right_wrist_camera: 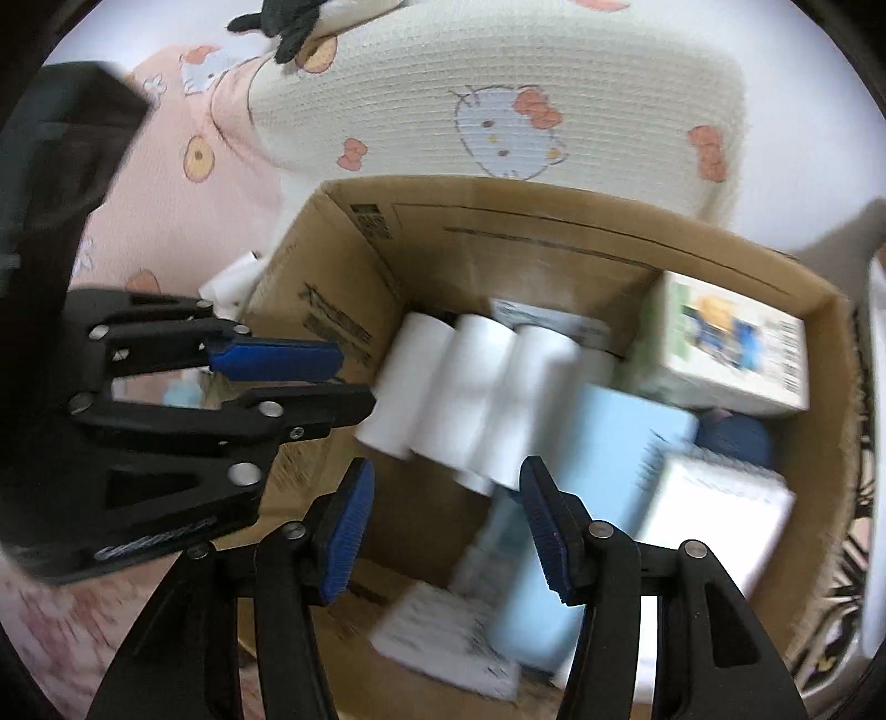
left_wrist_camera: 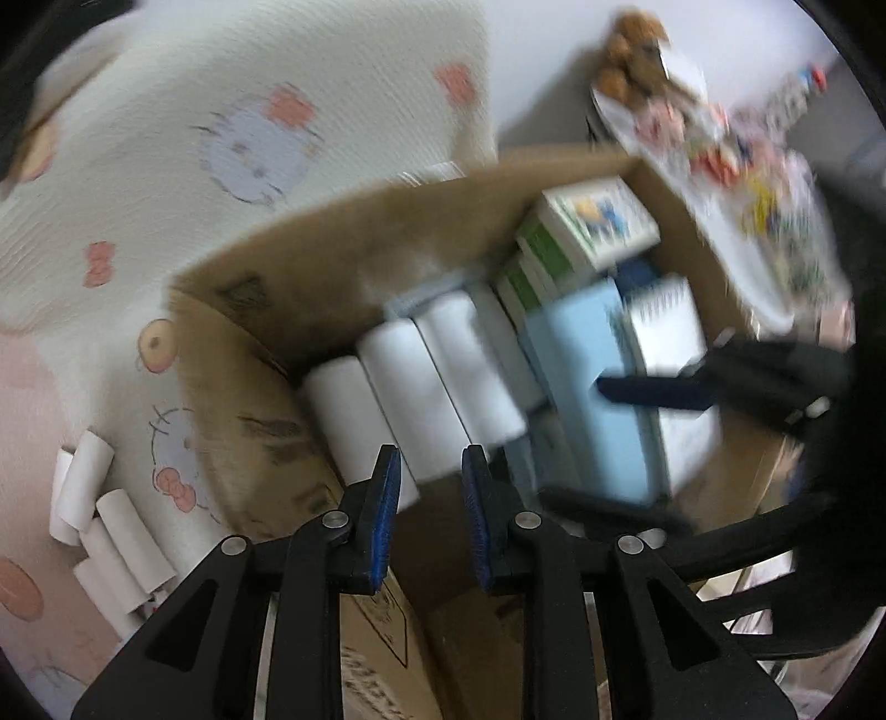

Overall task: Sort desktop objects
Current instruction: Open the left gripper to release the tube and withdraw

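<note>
So the whole setup sits on a soft surface covered in pink cartoon-cat fabric point(right_wrist_camera: 166, 221), with a cream pillow point(right_wrist_camera: 498, 94) in the same print right behind the cardboard box point(right_wrist_camera: 554, 221). No proper bench in sight, just that bedding, and both views are pretty blurry.

Inside the box: white paper rolls point(right_wrist_camera: 470, 387) lying side by side against the left wall, a light blue box point(right_wrist_camera: 598, 471) leaning next to them, a spiral notebook point(right_wrist_camera: 720, 509) on its right, and a green-and-white carton point(right_wrist_camera: 736, 349) with a cartoon picture in the far right corner. Something dark blue is tucked between the carton and the notebook, can't tell what it is.

The left gripper point(left_wrist_camera: 431, 471) hovers over the near rolls, jaws a small gap apart, nothing between them. The right gripper point(right_wrist_camera: 443, 498) has its jaws parted wider above the box, also empty.

Only the left wrist view shows the loose pile of paper rolls point(left_wrist_camera: 105, 531) lying outside the box on the fabric, plus a cluttered tray point(left_wrist_camera: 720, 166) past the far side. Only the right wrist view shows a white booklet point(right_wrist_camera: 443, 637) flat at the box's near end, and a black plush bit point(right_wrist_camera: 288, 22) atop the pillow.
</note>
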Demonstrator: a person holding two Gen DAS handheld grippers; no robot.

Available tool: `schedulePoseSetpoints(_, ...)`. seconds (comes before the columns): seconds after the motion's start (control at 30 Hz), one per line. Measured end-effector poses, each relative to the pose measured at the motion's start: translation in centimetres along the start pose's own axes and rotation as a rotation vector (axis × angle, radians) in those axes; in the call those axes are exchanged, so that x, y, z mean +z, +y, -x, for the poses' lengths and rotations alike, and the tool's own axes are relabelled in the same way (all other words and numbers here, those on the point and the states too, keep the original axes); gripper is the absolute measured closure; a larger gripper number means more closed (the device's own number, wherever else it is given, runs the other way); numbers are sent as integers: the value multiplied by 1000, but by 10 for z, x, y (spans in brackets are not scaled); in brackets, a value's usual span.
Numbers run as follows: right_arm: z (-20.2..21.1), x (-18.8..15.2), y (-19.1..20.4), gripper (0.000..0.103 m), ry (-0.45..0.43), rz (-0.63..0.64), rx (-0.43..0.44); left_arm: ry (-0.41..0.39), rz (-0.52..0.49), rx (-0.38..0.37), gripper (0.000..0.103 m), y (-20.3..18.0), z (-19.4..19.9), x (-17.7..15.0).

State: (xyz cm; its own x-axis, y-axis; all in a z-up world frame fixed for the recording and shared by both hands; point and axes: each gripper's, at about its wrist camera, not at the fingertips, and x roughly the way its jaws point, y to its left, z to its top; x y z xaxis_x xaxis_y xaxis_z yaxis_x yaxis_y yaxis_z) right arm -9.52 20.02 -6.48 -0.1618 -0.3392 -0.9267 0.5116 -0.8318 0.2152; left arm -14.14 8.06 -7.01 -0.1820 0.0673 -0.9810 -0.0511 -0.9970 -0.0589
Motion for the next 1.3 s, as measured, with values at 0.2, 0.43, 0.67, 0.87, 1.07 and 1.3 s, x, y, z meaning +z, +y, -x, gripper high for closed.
schedulePoseSetpoints(0.2,17,-27,-5,44,-8,40,-79,221,-49,17,78,-21,-43,4)
schedulePoseSetpoints(0.43,14,-50,1,44,-4,84,-118,429,-35,101,78,-25,-92,5)
schedulePoseSetpoints(0.67,17,-62,-11,44,-49,-20,-71,469,-42,181,77,-19,-112,6)
schedulePoseSetpoints(0.87,37,-66,-23,31,-171,-124,-53,465,-6,207,77,-8,-114,6)
schedulePoseSetpoints(1.07,37,-61,-28,30,-197,-158,-51,362,-85,202,52,-27,-73,-3)
schedulePoseSetpoints(1.3,39,-61,-16,29,-232,-180,-26,93,-148,249,51,-31,9,-23)
